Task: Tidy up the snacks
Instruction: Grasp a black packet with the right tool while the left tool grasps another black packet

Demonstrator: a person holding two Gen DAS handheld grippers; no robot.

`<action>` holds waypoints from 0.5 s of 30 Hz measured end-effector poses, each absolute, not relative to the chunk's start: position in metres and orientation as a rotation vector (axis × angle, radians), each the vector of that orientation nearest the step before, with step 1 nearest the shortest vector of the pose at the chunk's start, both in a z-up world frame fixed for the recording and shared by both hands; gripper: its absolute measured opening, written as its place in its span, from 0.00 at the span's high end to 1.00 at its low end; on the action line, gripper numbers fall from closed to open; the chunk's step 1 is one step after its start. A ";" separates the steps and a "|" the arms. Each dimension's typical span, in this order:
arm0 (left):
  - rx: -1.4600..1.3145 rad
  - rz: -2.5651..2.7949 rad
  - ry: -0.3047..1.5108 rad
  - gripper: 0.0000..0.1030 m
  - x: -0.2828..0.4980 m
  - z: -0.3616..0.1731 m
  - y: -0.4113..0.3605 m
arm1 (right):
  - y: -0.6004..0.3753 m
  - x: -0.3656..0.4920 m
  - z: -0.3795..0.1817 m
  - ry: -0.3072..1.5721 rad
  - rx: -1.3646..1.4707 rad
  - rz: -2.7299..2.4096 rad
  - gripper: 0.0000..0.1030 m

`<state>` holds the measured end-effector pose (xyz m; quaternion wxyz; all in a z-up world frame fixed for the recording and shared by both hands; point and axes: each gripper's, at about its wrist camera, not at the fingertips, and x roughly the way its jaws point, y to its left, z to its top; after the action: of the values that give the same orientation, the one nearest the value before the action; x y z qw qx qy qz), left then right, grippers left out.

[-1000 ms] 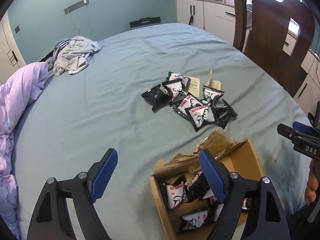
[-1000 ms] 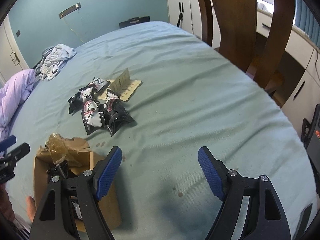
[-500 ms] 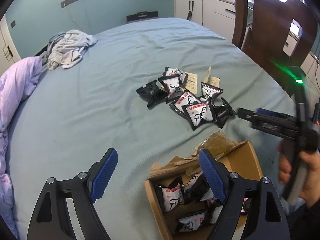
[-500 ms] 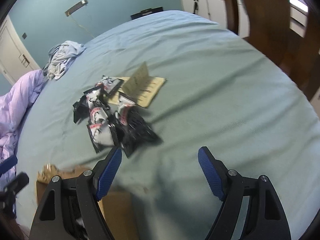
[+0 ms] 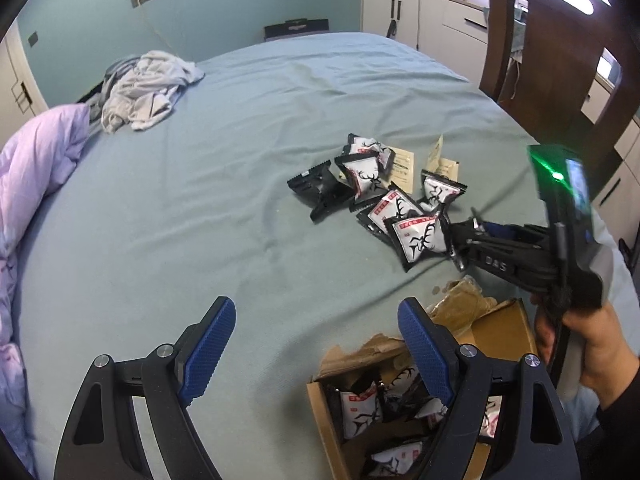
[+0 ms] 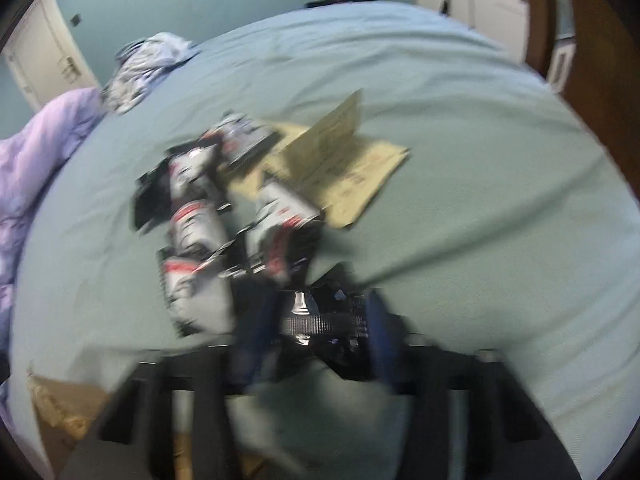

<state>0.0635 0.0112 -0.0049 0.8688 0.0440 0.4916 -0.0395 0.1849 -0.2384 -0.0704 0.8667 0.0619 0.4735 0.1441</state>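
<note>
Closing on a black snack packet [image 6: 320,322], your right fingers [image 6: 316,320] have just narrowed; your left fingers [image 5: 316,350] hang wide, empty, above the bed [image 5: 200,200].

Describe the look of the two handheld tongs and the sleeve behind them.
Left tongs: black plastic frame with silver pivot screws and ribbed blue finger pads. Right tongs: the same black build, white letters "DAS" on the side, a glowing green light on top and a black cable down the body. The right hand comes out of a dark sleeve.
</note>
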 end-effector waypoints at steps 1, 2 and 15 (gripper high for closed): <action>0.086 -0.076 1.032 0.18 0.064 -0.006 0.014 | -0.237 0.182 -0.067 0.975 0.117 0.293 0.68; 0.083 -0.063 1.032 0.18 0.066 -0.007 0.017 | -0.236 0.177 -0.063 0.958 0.098 0.287 0.68; -0.003 -0.122 1.088 0.18 0.114 -0.016 0.041 | -0.258 0.063 0.035 0.785 0.179 0.253 0.68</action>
<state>0.1140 0.0411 -0.0162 0.8539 -0.0013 0.5172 -0.0582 0.0633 -0.2575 0.0355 0.9122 0.0870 0.3811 0.1229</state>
